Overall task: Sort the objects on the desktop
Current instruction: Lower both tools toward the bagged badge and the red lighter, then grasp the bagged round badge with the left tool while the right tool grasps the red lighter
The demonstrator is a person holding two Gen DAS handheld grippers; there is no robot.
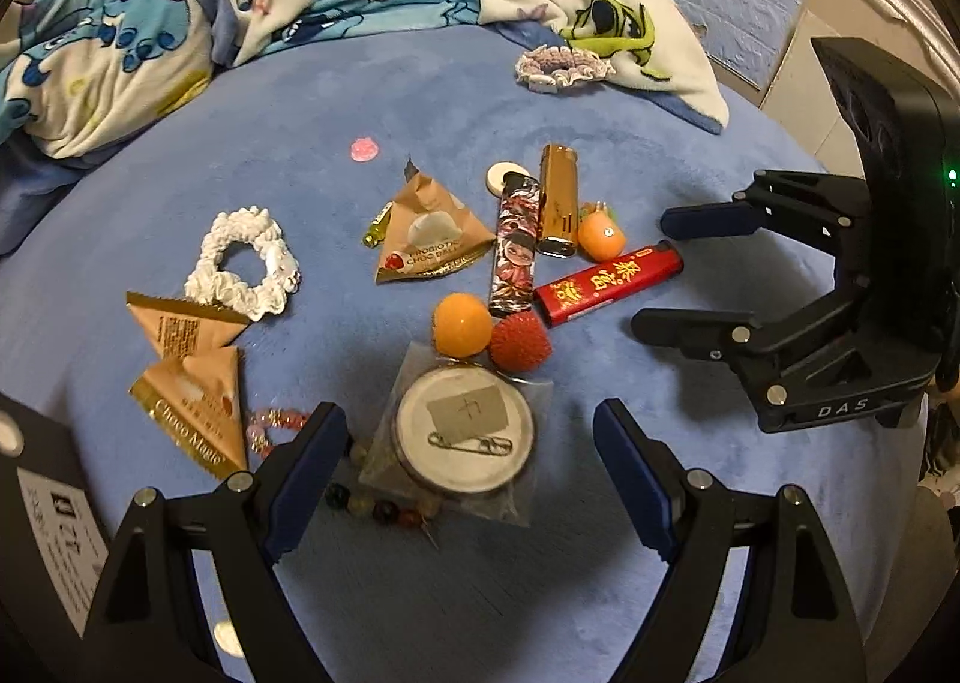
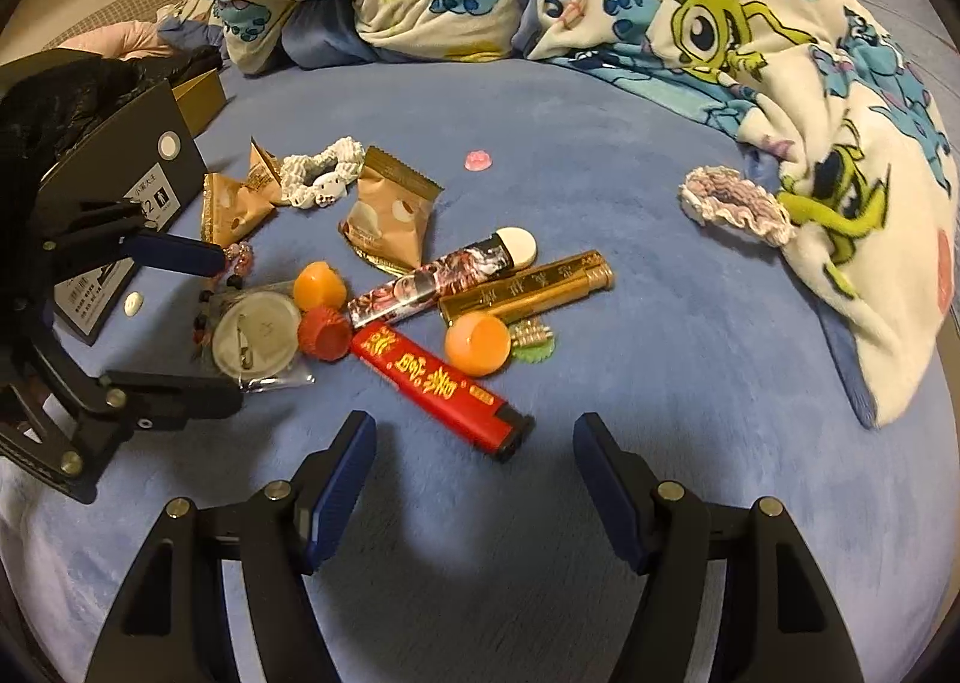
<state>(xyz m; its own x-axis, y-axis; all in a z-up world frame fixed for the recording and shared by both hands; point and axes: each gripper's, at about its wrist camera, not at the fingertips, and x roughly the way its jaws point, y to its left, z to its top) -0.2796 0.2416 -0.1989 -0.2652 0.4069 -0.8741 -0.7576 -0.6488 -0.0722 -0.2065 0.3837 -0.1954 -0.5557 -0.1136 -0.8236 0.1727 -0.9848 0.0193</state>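
Small objects lie on a blue blanket. My left gripper [image 1: 471,443] is open, its jaws on either side of a round badge in a clear bag [image 1: 463,437]. An orange ball [image 1: 461,324], a red spiky ball [image 1: 519,346], a red lighter [image 1: 609,282], a patterned lighter [image 1: 512,246] and a gold lighter [image 1: 558,201] lie beyond it. My right gripper [image 2: 474,443] is open and empty, just short of the red lighter [image 2: 441,383]. It also shows in the left wrist view [image 1: 651,272], open. The left gripper shows in the right wrist view [image 2: 228,323].
A white scrunchie [image 1: 243,263], three tan snack packets [image 1: 429,230] and bead bracelets [image 1: 372,503] lie to the left. A purple scrunchie [image 1: 564,66] and a pink bead [image 1: 363,149] lie farther off. A cartoon-print blanket [image 1: 180,11] is heaped behind. A dark box [image 2: 114,191] stands at left.
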